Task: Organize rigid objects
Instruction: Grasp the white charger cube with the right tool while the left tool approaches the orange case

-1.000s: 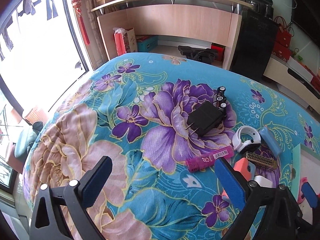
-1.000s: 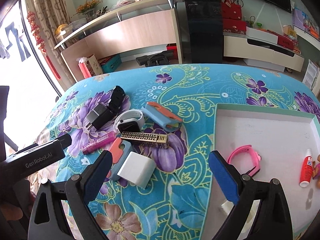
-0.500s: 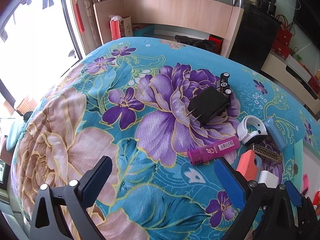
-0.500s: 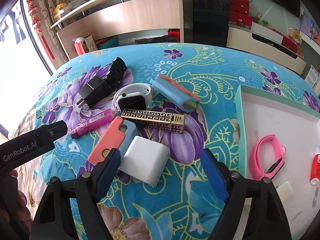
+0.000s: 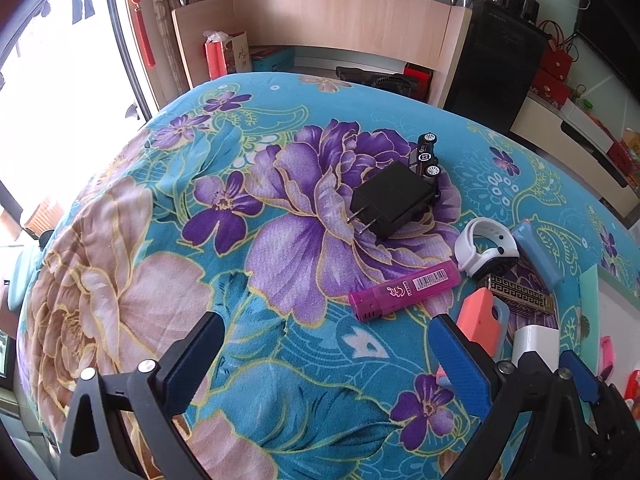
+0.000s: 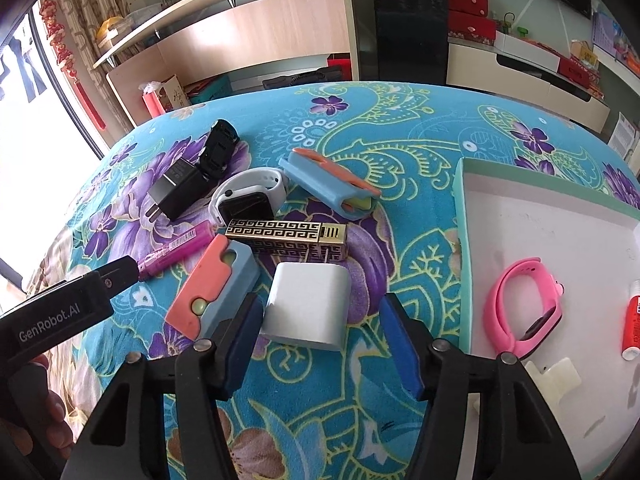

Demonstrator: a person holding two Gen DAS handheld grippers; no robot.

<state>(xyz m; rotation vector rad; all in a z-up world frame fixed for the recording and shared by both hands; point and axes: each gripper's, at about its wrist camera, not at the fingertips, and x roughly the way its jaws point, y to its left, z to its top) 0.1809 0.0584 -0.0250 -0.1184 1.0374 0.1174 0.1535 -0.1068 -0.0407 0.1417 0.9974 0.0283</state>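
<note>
Right tongs [image 6: 320,332] — white charger [image 6: 306,306] between

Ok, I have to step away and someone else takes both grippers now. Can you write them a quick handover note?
Right gripper: open, low over the cloth, fingers either side of the white charger, not closed on it.
Left gripper: open, empty, short of the pink lighter.
Done: pink band and red tube lie in the tray.
Left on the cloth: white charger, black charger, toy car, white watch, gold lighter, pink lighter, two blue-orange cases.
</note>
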